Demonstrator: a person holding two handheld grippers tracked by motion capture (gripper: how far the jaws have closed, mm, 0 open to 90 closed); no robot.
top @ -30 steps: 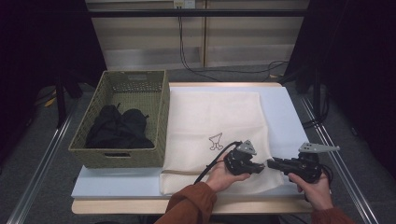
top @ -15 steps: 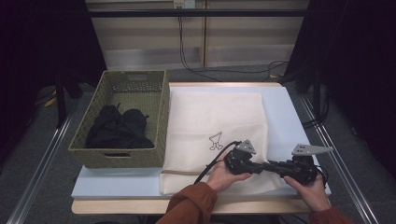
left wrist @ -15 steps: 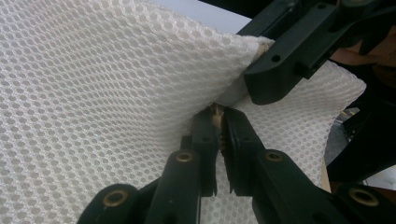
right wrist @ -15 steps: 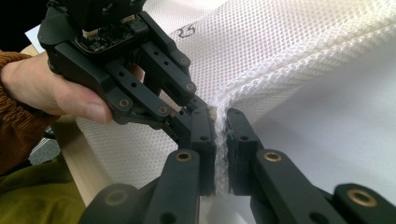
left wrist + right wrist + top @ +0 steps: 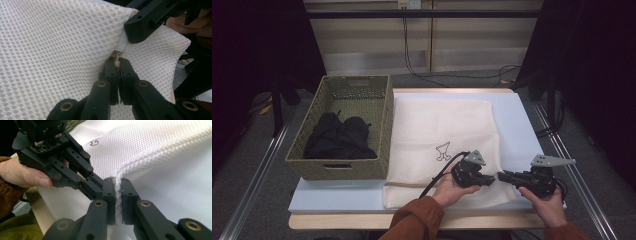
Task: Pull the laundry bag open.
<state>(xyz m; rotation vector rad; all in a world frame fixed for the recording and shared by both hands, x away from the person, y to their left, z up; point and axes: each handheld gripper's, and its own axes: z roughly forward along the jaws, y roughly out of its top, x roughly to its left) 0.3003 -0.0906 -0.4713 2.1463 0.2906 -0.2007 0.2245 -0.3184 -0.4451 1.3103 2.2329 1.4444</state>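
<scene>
Since a second ago, the right hand-held gripper has closed in beside the left hand-held gripper; both pinch the mesh laundry bag's near edge on the surface, the left on a small tab. Next, likely pulling apart to open it.

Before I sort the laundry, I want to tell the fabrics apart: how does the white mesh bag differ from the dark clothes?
The mesh bag is white and lies spread flat on the table; the dark clothes are black and bunched in a heap. The bag lies in the open, while the clothes sit inside the woven basket. Both hand-held grippers, left and right, pinch the bag's near edge; neither touches the clothes. Both are soft fabric.
</scene>
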